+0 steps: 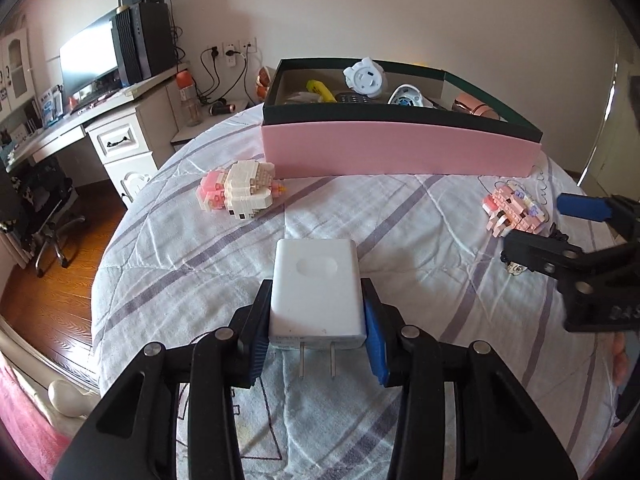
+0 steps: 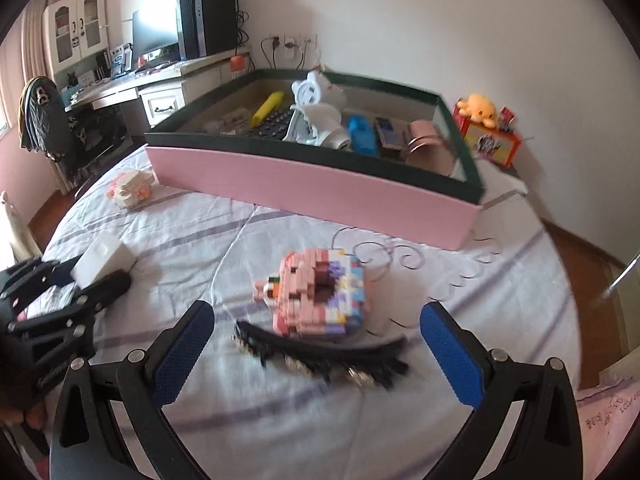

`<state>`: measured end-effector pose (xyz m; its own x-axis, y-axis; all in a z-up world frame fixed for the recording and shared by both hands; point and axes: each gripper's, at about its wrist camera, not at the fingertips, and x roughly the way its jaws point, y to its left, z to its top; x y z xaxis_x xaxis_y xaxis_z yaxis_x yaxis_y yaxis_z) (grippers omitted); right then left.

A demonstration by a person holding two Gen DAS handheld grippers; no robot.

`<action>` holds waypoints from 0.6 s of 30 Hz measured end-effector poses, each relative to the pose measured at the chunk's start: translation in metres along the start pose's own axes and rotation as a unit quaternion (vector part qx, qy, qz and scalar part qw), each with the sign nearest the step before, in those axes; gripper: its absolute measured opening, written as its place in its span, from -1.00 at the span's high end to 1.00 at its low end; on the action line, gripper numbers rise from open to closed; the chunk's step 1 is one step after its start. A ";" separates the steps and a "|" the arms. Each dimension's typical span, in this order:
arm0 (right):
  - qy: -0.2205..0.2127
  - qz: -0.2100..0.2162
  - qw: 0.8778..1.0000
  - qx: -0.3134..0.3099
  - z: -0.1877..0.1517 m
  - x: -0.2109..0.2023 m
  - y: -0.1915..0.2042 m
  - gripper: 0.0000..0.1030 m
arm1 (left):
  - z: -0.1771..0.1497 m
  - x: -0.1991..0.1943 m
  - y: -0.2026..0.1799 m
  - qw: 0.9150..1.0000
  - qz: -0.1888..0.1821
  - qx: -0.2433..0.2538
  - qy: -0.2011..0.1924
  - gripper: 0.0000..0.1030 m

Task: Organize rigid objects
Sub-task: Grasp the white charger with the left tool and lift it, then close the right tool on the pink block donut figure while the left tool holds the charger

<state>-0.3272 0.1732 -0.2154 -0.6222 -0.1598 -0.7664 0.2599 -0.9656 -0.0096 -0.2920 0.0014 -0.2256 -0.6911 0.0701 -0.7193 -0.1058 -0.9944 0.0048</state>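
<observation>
The left gripper [image 1: 318, 320] is clamping the white rectangular plastic plug adapter [image 1: 316, 290] above the striped bed quilt [image 1: 420, 216], in front of the pink cardboard box [image 1: 400, 152]. The right gripper [image 2: 316, 344] is hovering with jaws apart over the pink brick-built block figure [image 2: 316, 296], also in front of that box.

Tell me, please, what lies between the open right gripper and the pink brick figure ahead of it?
A black hair clip lies on the bedspread there, between the right gripper and the pink brick figure; the right wrist view shows it.

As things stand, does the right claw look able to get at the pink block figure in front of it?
Probably yes. The right claw is open and empty, and the pink block figure lies just ahead of its gap. Only the black hair clip lies between them, flat on the bedsheet.
</observation>
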 end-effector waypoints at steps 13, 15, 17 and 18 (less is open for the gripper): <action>0.019 -0.001 1.000 0.006 -0.002 0.018 -0.001 -0.83 | 0.001 0.001 0.001 1.000 -0.007 -0.003 0.001 0.21; 0.012 0.007 1.000 -0.001 -0.001 0.015 0.001 -0.82 | 0.001 0.001 0.001 1.000 -0.008 -0.004 0.001 0.21; 0.014 0.006 1.000 -0.008 0.000 0.016 0.004 -0.82 | 0.001 0.001 0.001 1.000 -0.009 -0.004 0.002 0.19; 0.016 0.004 1.000 -0.010 0.000 0.017 0.004 -0.82 | 0.001 0.001 0.001 1.000 -0.010 -0.002 0.002 0.18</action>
<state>-0.3363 0.1663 -0.2286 -0.5953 -0.1608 -0.7873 0.2793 -0.9601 -0.0150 -0.2934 0.0009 -0.2255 -0.6858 0.0890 -0.7224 -0.1158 -0.9932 -0.0124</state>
